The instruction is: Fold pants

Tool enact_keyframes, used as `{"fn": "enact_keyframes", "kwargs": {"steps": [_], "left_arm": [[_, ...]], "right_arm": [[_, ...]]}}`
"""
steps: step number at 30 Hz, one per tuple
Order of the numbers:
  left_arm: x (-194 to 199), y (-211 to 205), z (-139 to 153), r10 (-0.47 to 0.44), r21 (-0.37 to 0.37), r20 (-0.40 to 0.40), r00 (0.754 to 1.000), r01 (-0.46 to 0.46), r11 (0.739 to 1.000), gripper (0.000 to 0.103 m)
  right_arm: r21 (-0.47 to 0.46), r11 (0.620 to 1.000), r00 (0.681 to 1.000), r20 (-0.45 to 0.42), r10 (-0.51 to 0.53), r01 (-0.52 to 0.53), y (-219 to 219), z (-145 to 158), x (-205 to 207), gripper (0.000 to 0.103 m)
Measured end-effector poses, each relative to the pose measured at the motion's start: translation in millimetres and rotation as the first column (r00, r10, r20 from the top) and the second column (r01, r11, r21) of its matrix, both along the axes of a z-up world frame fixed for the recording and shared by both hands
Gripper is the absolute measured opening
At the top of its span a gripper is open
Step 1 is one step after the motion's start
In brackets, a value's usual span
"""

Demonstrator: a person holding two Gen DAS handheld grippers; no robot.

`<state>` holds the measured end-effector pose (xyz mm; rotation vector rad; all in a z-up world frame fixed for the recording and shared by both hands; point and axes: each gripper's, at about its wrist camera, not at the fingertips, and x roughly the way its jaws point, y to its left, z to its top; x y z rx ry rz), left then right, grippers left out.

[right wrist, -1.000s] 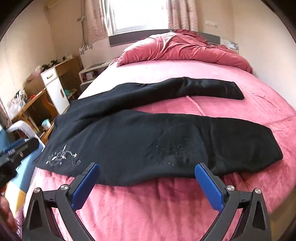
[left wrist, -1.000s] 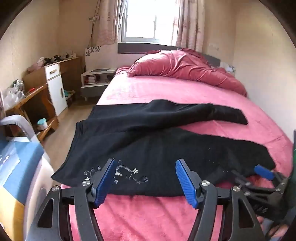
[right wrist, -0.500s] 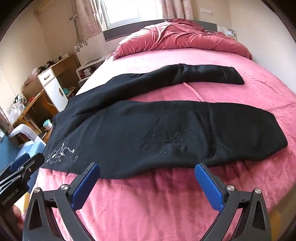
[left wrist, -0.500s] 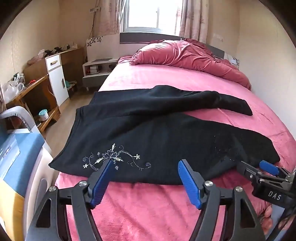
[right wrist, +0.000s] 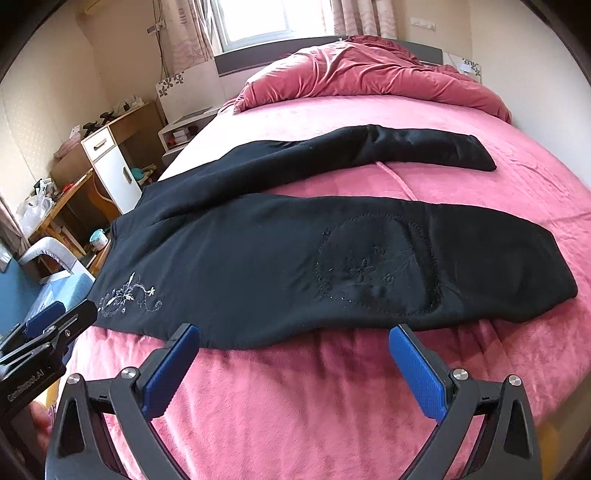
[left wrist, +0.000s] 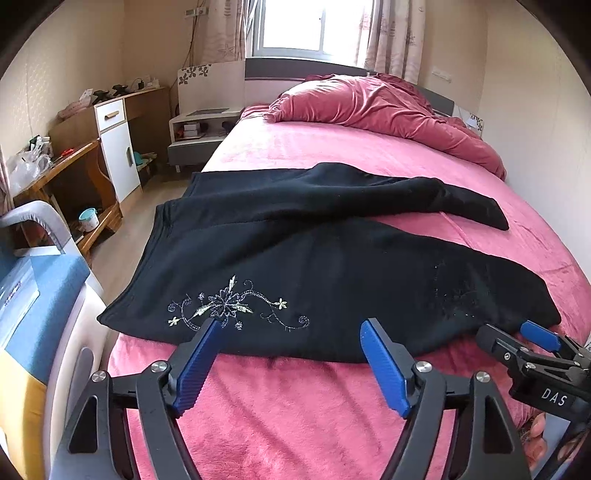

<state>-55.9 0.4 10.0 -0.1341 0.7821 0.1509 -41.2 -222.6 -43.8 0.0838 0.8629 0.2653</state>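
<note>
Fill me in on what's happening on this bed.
A person holds a two-finger gripper in each hand over black pants spread flat on the pink bed. No fold is made yet; the two legs lie apart. The left gripper, whose jaws have just been opening, and the right gripper are both open and empty at the near edge.

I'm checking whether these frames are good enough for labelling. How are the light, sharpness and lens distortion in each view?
Left wrist view: daylight blows out the window; the black pants stay sharp and the embroidery readable; fisheye bends the walls, with dark corners. Right wrist view: equally sharp, no blur; the window glares again; the bed edge bulges; the pants folds are hard to read in black.
</note>
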Motion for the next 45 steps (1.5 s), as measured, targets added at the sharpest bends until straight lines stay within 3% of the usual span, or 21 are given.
{"fn": "enact_keyframes", "kwargs": {"steps": [45], "left_arm": [[7, -12, -13, 0.017, -0.007, 0.009, 1.000, -0.017, 1.000, 0.080]], "right_arm": [[0.004, 1.000, 1.000, -0.001, 0.001, -0.001, -2, 0, -1, 0.103]]}}
